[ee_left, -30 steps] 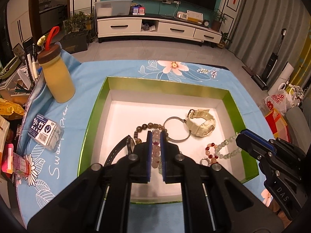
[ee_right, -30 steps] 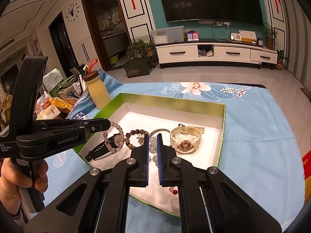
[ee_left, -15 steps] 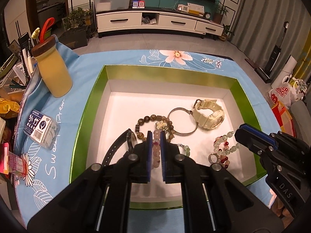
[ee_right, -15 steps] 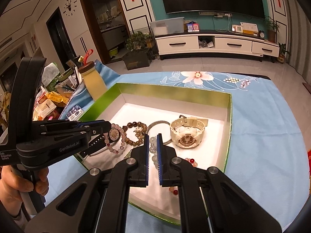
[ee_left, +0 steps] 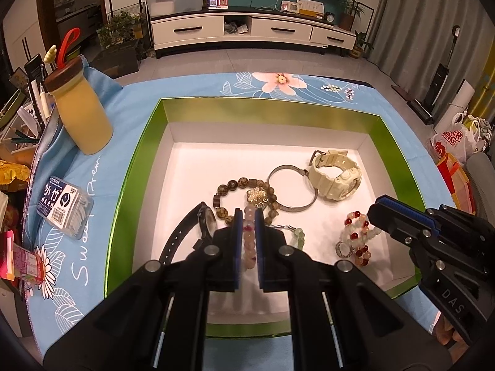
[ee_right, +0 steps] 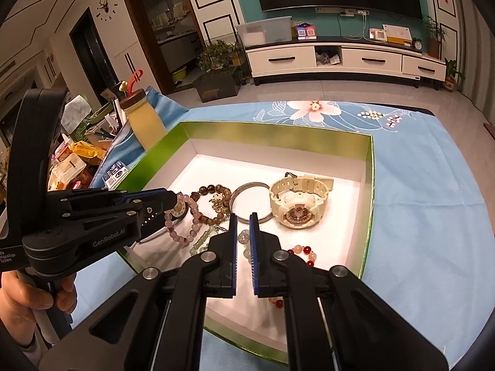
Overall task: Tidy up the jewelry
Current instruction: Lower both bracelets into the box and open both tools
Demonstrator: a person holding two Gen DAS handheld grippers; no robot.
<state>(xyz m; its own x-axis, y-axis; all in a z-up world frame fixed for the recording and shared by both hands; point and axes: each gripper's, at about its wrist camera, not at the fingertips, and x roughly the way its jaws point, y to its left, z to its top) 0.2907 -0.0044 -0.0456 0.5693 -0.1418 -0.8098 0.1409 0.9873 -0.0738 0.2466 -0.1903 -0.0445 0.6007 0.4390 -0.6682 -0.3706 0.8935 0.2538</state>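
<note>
My left gripper (ee_left: 248, 211) is shut on a pink bead bracelet (ee_left: 248, 241), which hangs as a loop (ee_right: 182, 238) from its tip over the left part of a green box (ee_left: 269, 102) with a white floor. On that floor lie a cream watch (ee_left: 335, 174), a silver bangle (ee_left: 292, 188), a brown bead bracelet (ee_left: 244, 187) with a gold flower, a black watch (ee_left: 198, 228) and a red and white bead bracelet (ee_left: 355, 238). My right gripper (ee_right: 243, 216) is shut and holds nothing. It hovers by the red and white bracelet, at the box's near right.
A yellow bottle (ee_left: 82, 117) with a brown lid and a clear toothpick box (ee_left: 63, 204) stand on the blue flowered cloth (ee_right: 417, 185) left of the box. Clutter crowds the table's left edge. A hand (ee_right: 34, 296) grips the left tool's handle.
My right gripper has come a little lower and closer over the box. The left gripper still holds the pink bracelet, and the jewelry on the box floor has not moved.
</note>
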